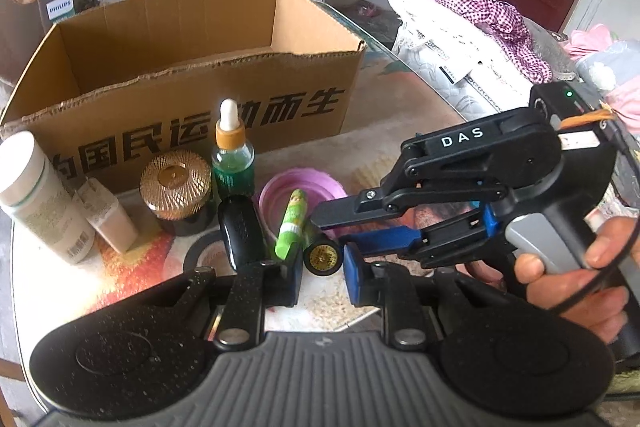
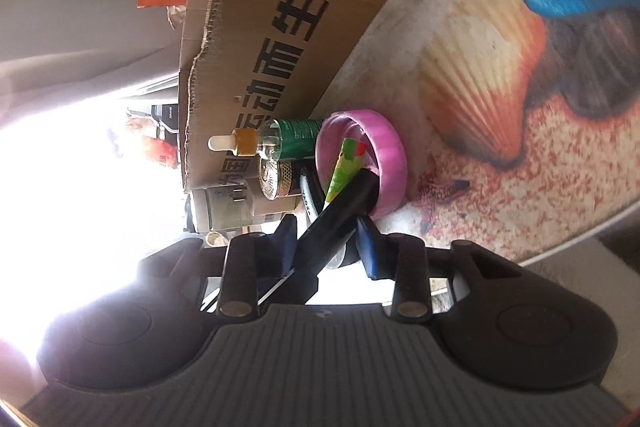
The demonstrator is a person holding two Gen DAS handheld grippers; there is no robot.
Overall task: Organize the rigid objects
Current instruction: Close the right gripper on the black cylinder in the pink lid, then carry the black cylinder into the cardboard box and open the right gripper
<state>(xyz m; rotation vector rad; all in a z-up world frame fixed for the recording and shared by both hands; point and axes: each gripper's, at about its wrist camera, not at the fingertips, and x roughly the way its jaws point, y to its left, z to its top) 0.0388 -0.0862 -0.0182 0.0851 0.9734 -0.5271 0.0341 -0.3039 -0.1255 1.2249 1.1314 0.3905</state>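
A black cylinder with a gold end (image 1: 322,257) lies slanted beside a green tube (image 1: 292,227), in front of a pink lid (image 1: 304,187). My right gripper (image 1: 330,229), held by a hand (image 1: 580,267), reaches in from the right. It is rolled on its side and its pads pinch the cylinder. In the right wrist view the black cylinder (image 2: 344,203) runs diagonally between the right gripper (image 2: 326,223) fingers, up against the pink lid (image 2: 384,155). My left gripper (image 1: 323,275) hovers just short of the cylinder, drawn in to a narrow gap with nothing in it.
An open cardboard box (image 1: 200,99) stands behind the row. In front of it are a green dropper bottle (image 1: 232,155), a gold-lidded jar (image 1: 176,187), two white bottles (image 1: 36,195), a black oblong case (image 1: 240,227) and a tape ring (image 1: 204,251). Bedding and clothes (image 1: 480,27) are piled at the right.
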